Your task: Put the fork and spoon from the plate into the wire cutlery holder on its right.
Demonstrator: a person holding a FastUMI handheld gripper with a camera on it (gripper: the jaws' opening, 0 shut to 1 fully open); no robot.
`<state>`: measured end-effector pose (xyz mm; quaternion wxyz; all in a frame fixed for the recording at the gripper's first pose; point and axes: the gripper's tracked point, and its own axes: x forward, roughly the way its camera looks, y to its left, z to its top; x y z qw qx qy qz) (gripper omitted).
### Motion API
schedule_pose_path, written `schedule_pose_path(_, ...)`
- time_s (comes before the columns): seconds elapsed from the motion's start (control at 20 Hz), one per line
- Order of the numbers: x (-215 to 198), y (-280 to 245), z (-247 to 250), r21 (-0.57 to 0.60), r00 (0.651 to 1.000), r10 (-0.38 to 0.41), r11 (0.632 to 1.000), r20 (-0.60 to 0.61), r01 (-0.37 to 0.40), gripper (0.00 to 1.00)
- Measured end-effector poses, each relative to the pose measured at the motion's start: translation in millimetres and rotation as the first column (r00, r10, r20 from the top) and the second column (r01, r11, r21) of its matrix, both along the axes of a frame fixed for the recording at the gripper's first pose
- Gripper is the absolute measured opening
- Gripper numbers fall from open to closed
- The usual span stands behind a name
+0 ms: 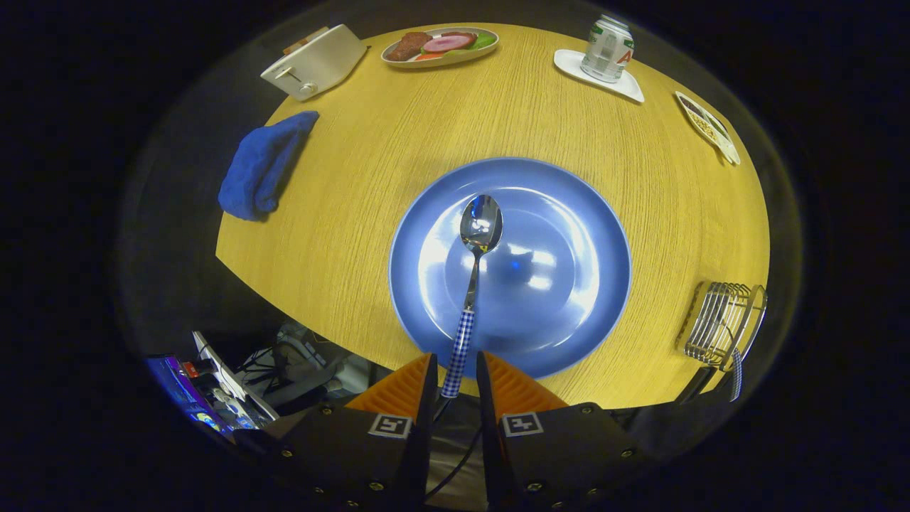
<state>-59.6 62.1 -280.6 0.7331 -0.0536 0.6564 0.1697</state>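
Checked spoon [475,284] handle end between slightly parted tool [455,373] fingers, contact unclear; wire holder [721,323] partly cut off.

The end of the spoon [475,284]'s checked handle lies between the fingers of the gripper [455,380], and whether both press on it or merely flank it cannot be told. At the far right, the wire cutlery holder [721,323] is squeezed by the lens, so the checked handle hanging by its near side cannot be identified. The small dish [707,126] far right holds something too small to name.
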Motion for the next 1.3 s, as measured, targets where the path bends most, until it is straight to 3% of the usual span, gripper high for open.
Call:
schedule_pose_path(0.6, 9.0, 2.3, -38.3, -0.035, 0.997, 0.003, 0.999, -0.072, -0.006, 0.32)
schedule_pose_path(0.7, 6.5, -4.3, -45.7, -0.052, 0.998, 0.010, 0.999, -0.069, -0.013, 0.20)
schedule_pose_path(0.85, 28.7, -3.0, -34.6, -0.039, 0.998, 0.041, 0.998, -0.049, -0.043, 0.20)
schedule_pose_path(0.9, 14.8, -6.4, -45.5, -0.058, 0.996, 0.059, 0.996, -0.065, -0.063, 0.05)
schedule_pose_path(1.3, 14.5, -25.7, -34.9, -0.111, 0.987, 0.146, 0.982, -0.068, -0.153, 0.05)
